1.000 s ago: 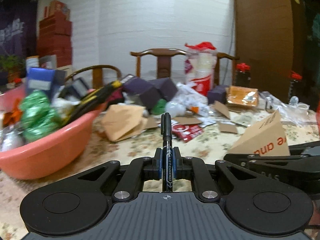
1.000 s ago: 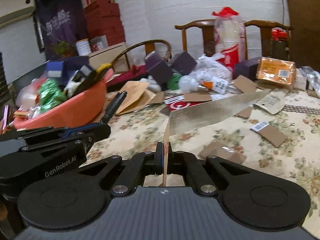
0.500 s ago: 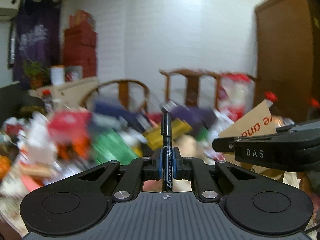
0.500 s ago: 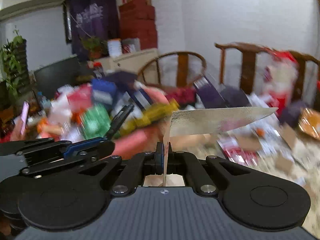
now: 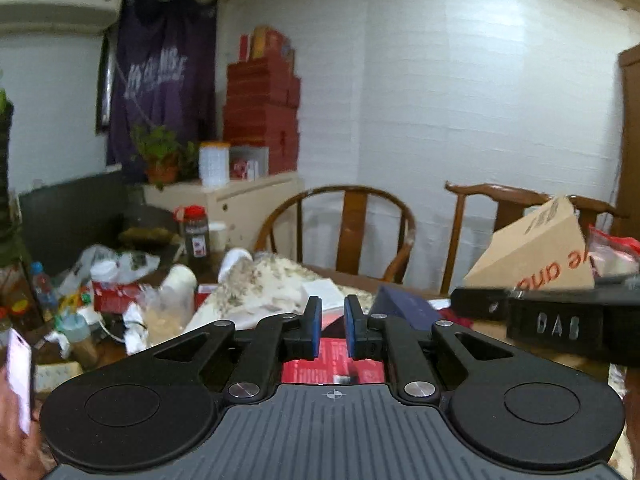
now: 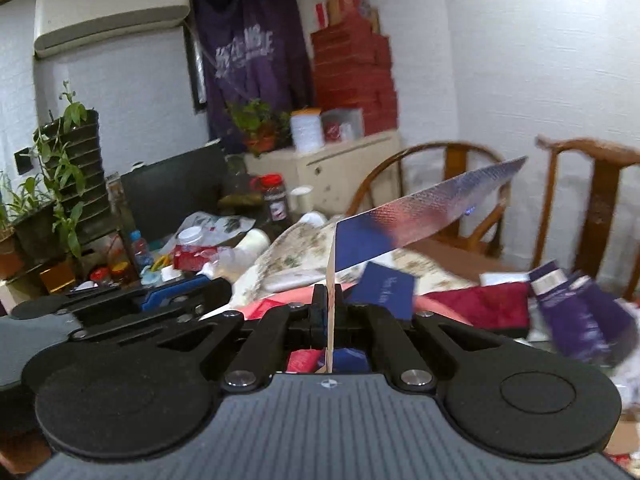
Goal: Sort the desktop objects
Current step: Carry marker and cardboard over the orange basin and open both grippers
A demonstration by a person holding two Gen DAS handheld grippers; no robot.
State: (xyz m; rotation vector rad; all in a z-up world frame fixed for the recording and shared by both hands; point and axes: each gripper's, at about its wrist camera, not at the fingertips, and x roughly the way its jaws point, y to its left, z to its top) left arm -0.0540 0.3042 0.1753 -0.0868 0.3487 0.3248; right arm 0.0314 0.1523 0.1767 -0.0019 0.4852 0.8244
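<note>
The left tool (image 5: 333, 320) has its blue pads (image 5: 313, 322) a narrow way apart and its jaws are opening; nothing sits between them. Straight below the gap lies a red box (image 5: 332, 362) with small white print. Just right of it, the right tool (image 5: 560, 320) shows from the side as a black bar, with a brown cardboard piece (image 5: 536, 252) printed in orange rising above it.

In its own view the right tool (image 6: 330, 312) is clamped tight on that cardboard piece (image 6: 420, 216), which stands up from the pads and folds off to the upper right, its face shiny. Below the jaws lie red and blue packets, too blurred to name. Beyond them sit a dark blue booklet (image 6: 384, 288), a dark red cloth (image 6: 484, 304) and purple boxes (image 6: 580, 316) to the right. The left tool (image 6: 176, 296) shows at the left edge.

Farther off, the table (image 5: 340, 276) carries a crumpled floral cloth (image 5: 272, 280), a red-lidded jar (image 5: 195, 232) and white bags. Two wooden chairs (image 5: 352, 232) stand against the white wall.
</note>
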